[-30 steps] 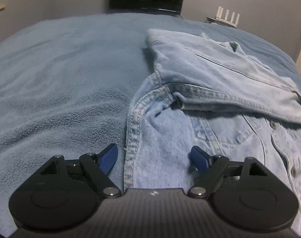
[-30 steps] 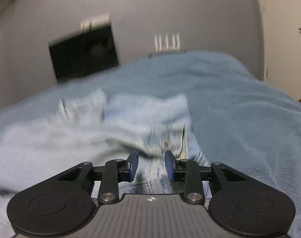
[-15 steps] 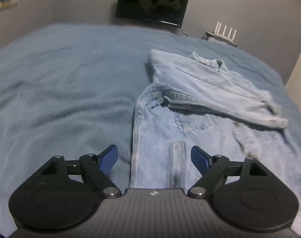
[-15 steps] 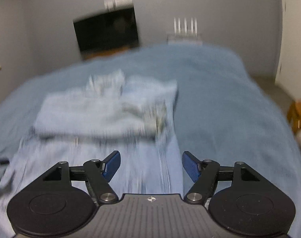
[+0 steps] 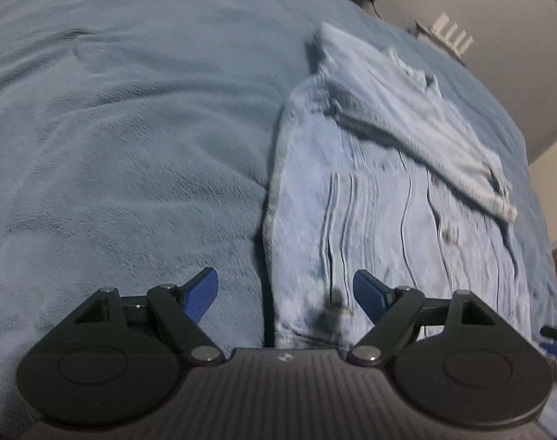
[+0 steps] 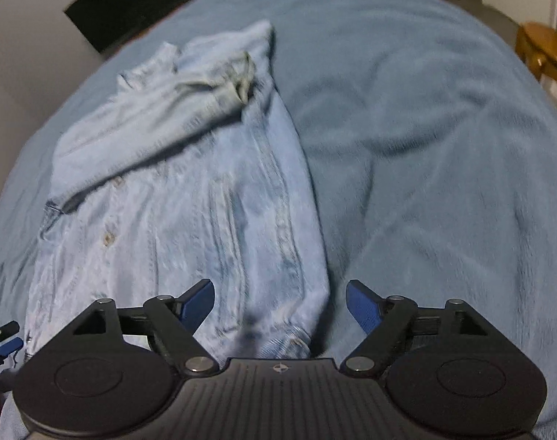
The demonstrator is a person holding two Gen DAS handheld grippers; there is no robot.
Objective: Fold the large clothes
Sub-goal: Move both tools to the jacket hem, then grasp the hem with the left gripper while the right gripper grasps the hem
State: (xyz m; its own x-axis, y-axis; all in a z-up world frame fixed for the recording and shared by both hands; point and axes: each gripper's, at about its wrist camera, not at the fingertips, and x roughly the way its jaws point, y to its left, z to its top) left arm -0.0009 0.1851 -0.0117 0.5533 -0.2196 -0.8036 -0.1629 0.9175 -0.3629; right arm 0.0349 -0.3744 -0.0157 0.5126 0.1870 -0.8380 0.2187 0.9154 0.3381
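My left gripper (image 5: 286, 289) hangs over the near hem of the denim jacket (image 5: 388, 198), its blue pads spread wide and pinching nothing; one pad sits over bare blanket (image 5: 113, 139) just off the jacket's left edge, the other over the denim, and that edge runs between them. My right gripper (image 6: 280, 302) is at the jacket's opposite near corner, its jaws having just been opening; they now stand wide with the corner of the hem lying below the gap, no pad pressing on it. In the right wrist view a small part of the left gripper shows at the far left border, beside the jacket's hem. The jacket lies flat on the blanket, front up, buttons (image 6: 108, 236) running up its middle. Farther up the jacket, a sleeve (image 5: 425, 135) is folded across the chest on a diagonal, its cuff (image 6: 241, 80) resting near the jacket's right shoulder edge. The collar (image 5: 414, 69) sits at the jacket's far end. Both views are motion-blurred, so stitching detail is unclear. Beyond the jacket's far end, past the blanket, I see a dark screen (image 6: 131, 3) against the wall and a white object with upright prongs (image 5: 452, 35). Off to the jacket's right, past the blanket's edge, stands a piece of wooden furniture (image 6: 546, 51).
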